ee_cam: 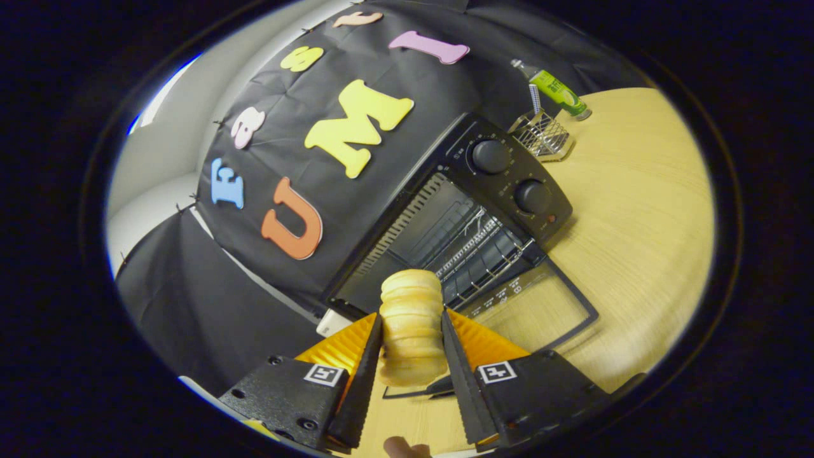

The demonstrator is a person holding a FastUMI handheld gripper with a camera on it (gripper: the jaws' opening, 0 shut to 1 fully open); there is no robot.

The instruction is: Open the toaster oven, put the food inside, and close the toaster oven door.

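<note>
The gripper (412, 340) is squeezing the bread (412, 331) between both its fingers, right in front of the toaster oven (470, 210), which stands by the back edge of the table (636, 242). The oven door (540, 305) is already down and open. I think the bread must go on the rack (474, 251) next, and then the door needs shutting.

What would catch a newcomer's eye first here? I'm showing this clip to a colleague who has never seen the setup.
First, the ridged bread roll clamped between the fingers of the gripper, held up in front of everything. Just beyond it stands the black toaster oven, its glass door dropped open onto the wooden table and the wire rack bare inside. Past the oven sit a small wire basket and a green bottle.
</note>
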